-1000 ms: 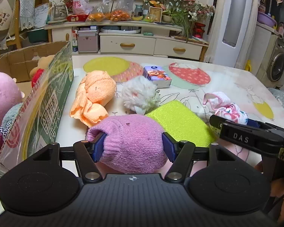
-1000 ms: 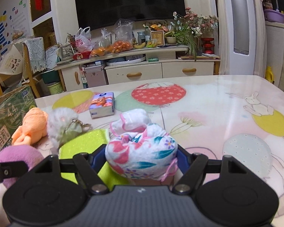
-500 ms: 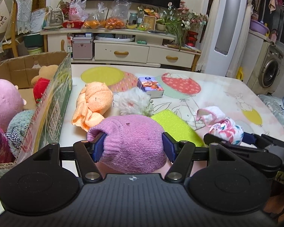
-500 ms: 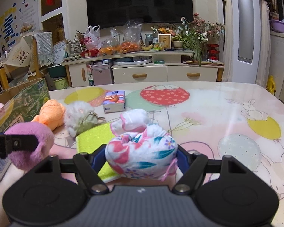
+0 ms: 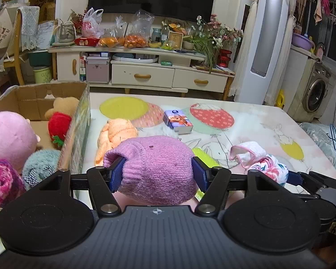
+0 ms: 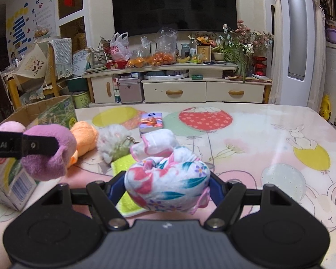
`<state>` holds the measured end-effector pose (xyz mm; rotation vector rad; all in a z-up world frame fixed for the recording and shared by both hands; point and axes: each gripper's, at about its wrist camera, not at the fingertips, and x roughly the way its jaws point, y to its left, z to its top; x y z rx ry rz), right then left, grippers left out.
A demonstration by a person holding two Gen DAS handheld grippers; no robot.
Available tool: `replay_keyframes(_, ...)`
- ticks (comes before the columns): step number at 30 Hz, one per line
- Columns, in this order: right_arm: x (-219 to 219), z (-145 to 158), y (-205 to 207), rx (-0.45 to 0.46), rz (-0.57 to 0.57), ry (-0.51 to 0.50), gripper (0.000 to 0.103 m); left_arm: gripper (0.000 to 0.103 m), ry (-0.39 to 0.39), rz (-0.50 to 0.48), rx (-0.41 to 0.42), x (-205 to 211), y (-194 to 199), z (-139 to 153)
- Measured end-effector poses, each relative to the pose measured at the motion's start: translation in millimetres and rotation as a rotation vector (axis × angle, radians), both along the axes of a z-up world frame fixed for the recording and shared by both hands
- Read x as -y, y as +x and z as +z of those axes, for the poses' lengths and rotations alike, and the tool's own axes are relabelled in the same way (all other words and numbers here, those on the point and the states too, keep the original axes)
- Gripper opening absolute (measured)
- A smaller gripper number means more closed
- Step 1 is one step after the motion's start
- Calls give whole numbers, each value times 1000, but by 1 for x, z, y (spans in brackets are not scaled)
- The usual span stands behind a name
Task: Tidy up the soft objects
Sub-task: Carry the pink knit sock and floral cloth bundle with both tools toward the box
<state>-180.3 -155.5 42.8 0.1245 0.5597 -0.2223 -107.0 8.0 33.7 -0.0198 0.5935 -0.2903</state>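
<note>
Currently both jaws clamped: left gripper (image 5: 158, 174) on purple knit hat (image 5: 154, 165), right gripper (image 6: 168, 186) on floral cloth bundle (image 6: 168, 183); advise clearing the cardboard box (image 5: 77, 121) wall before release.

Purple knit hat (image 5: 155, 168), floral white cloth (image 6: 168, 185), orange towel (image 5: 116, 134).

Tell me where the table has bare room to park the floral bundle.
Free: the right side of the table, right of the red balloon print. Crowded: the left, by the cardboard box, where orange cloth, grey pom-pom, tissue pack and green cloth cluster.
</note>
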Motion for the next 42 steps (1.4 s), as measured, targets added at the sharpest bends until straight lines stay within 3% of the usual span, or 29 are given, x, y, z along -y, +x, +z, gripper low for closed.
replay_keyframes(27,-42,43,24,67,119,11,73,78,-75,67,111,-25,-8,31)
replay_keyframes(42,-82,65,68,105,238,28,73,78,-78,216,138,-48,-2,42)
